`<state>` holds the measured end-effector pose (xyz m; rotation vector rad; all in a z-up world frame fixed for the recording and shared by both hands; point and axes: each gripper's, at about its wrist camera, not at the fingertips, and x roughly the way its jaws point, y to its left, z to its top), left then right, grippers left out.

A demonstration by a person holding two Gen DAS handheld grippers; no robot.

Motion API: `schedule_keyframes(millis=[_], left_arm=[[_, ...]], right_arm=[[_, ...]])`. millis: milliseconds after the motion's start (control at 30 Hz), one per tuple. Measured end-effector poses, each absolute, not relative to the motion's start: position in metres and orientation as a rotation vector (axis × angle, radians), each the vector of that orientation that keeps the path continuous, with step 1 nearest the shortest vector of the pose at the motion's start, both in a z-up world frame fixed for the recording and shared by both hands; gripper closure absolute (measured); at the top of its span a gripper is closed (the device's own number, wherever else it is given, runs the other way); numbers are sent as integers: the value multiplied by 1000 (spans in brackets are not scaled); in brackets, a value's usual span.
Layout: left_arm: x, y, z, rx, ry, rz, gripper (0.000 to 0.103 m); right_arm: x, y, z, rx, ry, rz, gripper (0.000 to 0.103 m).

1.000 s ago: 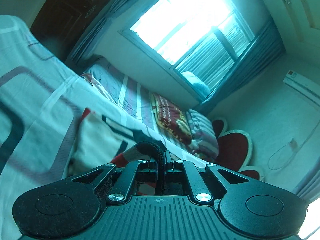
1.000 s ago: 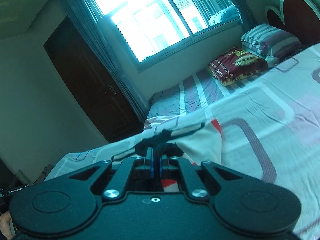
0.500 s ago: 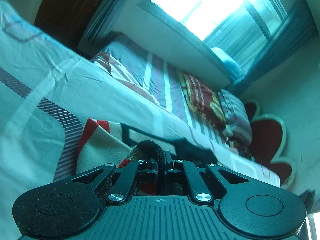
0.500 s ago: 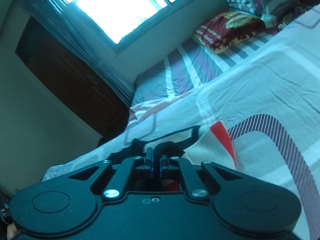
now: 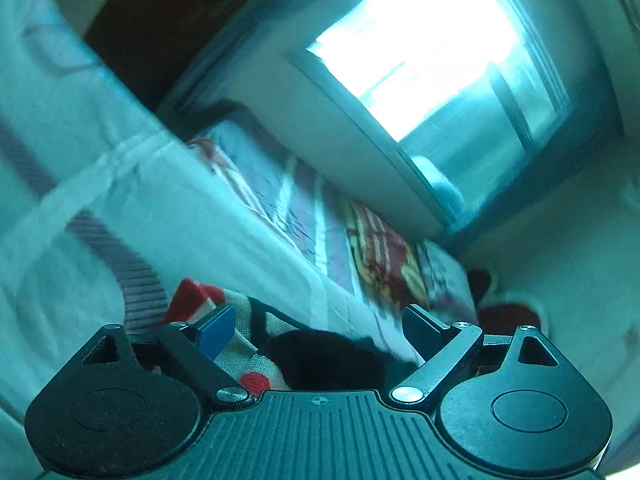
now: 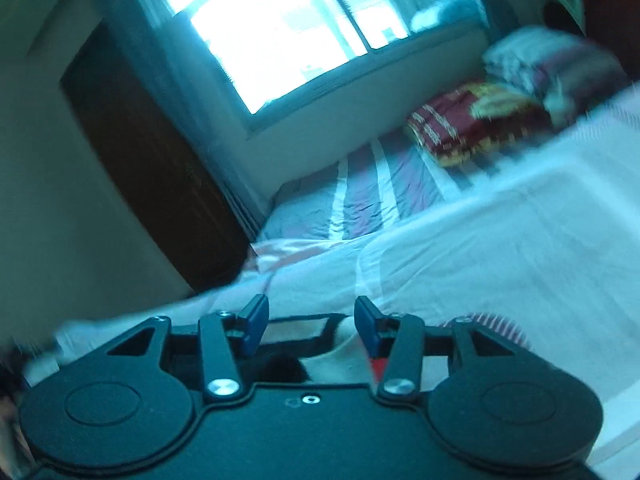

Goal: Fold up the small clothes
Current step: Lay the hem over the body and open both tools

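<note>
A small cream garment [image 5: 256,344] with red patches and black trim lies on the white patterned bedsheet [image 5: 168,216]. My left gripper [image 5: 316,328] is open just above it, jaws wide apart, with the garment's black part between and below them. In the right wrist view the same garment [image 6: 320,354] lies right under my right gripper [image 6: 310,320], which is open, its blue pads apart over the black-edged cream cloth. Both views are blurred by motion.
Beyond the sheet's far edge lies a striped bed cover [image 6: 368,204], with a red patterned pillow [image 6: 472,128] and a striped pillow [image 6: 548,60] by the headboard. A bright window [image 6: 276,28] and a dark wooden door [image 6: 148,160] stand behind.
Both grippers were shut on the garment's edge and have opened. The garment has dropped from the jaws onto the sheet. Both cameras have tilted upward and blurred.
</note>
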<state>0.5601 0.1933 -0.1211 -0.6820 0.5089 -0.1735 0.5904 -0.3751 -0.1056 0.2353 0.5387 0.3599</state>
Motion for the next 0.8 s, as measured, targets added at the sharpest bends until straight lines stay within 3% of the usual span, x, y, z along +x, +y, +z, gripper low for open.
schedule_keyframes(millis=[67, 133, 300, 567, 633, 700, 767, 800], left_arm=[[565, 187, -110, -475, 567, -177, 37], [574, 179, -109, -323, 650, -203, 46], [606, 147, -116, -98, 786, -258, 45], [640, 136, -109, -73, 824, -273, 46], [640, 133, -110, -62, 822, -269, 46], [634, 132, -114, -25, 806, -236, 67], [626, 137, -114, -33, 769, -211, 96], [622, 139, -113, -49, 745, -206, 96]], right_arm=[[591, -364, -105, 105, 584, 403, 56], [590, -351, -107, 12, 610, 451, 56], [608, -304, -113, -146, 624, 492, 54], [632, -282, -130, -196, 686, 490, 62], [632, -281, -132, -172, 684, 482, 68], [632, -282, -134, -164, 680, 458, 78], [631, -282, -134, -152, 678, 447, 94], [629, -282, -133, -151, 667, 440, 94]])
